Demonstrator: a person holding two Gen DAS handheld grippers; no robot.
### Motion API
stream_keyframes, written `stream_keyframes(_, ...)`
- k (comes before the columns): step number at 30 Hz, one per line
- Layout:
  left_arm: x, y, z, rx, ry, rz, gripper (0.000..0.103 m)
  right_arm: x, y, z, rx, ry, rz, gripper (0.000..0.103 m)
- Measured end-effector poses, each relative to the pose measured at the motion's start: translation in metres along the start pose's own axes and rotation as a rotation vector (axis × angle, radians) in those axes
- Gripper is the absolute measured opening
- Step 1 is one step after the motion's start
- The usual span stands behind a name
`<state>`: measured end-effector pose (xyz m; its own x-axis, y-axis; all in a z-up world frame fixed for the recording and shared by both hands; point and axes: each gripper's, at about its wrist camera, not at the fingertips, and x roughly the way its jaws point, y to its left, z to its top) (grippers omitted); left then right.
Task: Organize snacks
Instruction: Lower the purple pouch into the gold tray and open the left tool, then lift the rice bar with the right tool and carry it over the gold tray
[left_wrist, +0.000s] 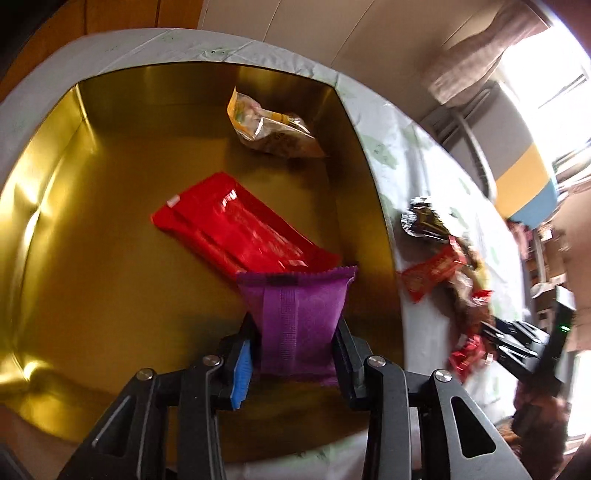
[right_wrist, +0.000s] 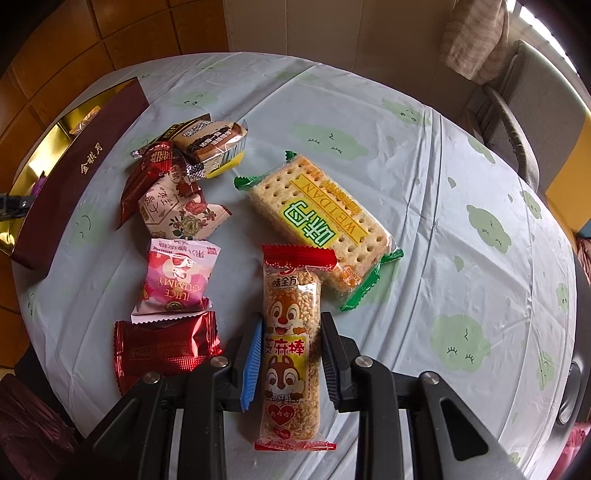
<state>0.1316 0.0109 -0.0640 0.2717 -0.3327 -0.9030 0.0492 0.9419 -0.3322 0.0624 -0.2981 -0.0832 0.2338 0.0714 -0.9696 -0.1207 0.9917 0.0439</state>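
My left gripper (left_wrist: 295, 325) is shut on a purple snack packet (left_wrist: 299, 306), held over the near right part of an open gold-lined box (left_wrist: 110, 258). Inside the box lie a long red packet (left_wrist: 236, 229) and a yellow-and-clear packet (left_wrist: 269, 129) at the far side. My right gripper (right_wrist: 291, 321) points down at the table and is shut on a sesame stick bar (right_wrist: 291, 288) with a squirrel print, which lies flat on the cloth. Its top end overlaps a pack of crackers (right_wrist: 321, 218).
Left of the bar lie a pink gummy packet (right_wrist: 177, 280), a dark red packet (right_wrist: 162, 347), a floral packet (right_wrist: 177, 210) and a brown cookie pack (right_wrist: 210, 144). The box's maroon wall (right_wrist: 74, 173) stands at the table's left edge. A chair (right_wrist: 517, 122) is at the far right.
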Motion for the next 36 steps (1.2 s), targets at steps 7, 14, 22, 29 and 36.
stream_keyframes(7, 0.018, 0.002, 0.024, 0.007, -0.015, 0.049, 0.05, 0.002, -0.007, 0.001, 0.025, 0.006, 0.0, 0.03)
stream_keyframes(14, -0.019, 0.001, 0.005, 0.027, -0.149, 0.07, 0.062, 0.0, -0.012, 0.003, 0.032, 0.001, 0.006, 0.03)
stream_keyframes(22, -0.036, -0.017, -0.046, 0.138, -0.239, 0.18, 0.062, -0.003, -0.007, -0.001, 0.022, 0.002, 0.003, 0.029)
stream_keyframes(29, -0.036, -0.021, -0.058, 0.162, -0.26, 0.228, 0.062, -0.001, -0.007, -0.003, 0.019, 0.009, -0.003, 0.029)
stream_keyframes(36, -0.053, -0.006, -0.061, 0.118, -0.311, 0.242, 0.063, -0.009, -0.011, -0.009, 0.069, 0.0, 0.003, 0.029)
